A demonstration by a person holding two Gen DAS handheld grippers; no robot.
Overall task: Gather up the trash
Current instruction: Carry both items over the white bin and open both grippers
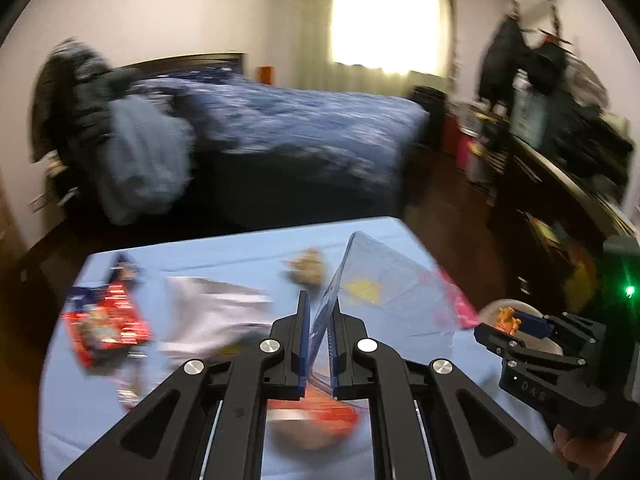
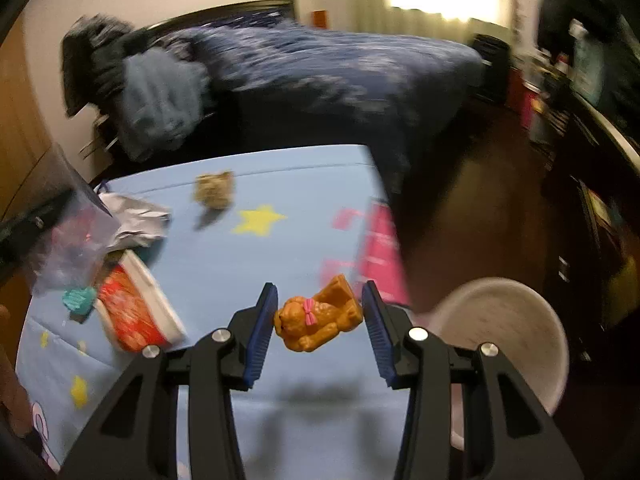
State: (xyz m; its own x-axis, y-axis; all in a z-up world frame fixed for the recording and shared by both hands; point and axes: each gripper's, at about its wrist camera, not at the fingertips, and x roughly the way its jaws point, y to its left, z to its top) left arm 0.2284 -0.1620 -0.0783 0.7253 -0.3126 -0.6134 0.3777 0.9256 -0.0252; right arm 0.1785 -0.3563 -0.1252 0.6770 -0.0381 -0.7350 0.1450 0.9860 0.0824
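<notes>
My left gripper [image 1: 320,300] is shut on the edge of a clear plastic bag [image 1: 384,280], which stands up above the table. In the right wrist view the same bag [image 2: 68,240] hangs at the far left. My right gripper [image 2: 320,286] is shut on an orange toy dog [image 2: 316,320] with a pink bow, held just above the blue cloth with its shadow below. On the light-blue tablecloth [image 2: 240,264] lie a red-orange cup [image 2: 136,312] on its side, a silver foil wrapper [image 2: 136,220], a brown crumpled lump [image 2: 214,192] and a red snack packet [image 1: 104,320].
A white round stool [image 2: 508,328] stands off the table's right edge. Beyond the table is a bed with a blue quilt [image 1: 300,120], and clothes hang over a chair [image 1: 140,152] on the left. A dark, cluttered dresser [image 1: 560,184] lines the right. The floor is dark wood.
</notes>
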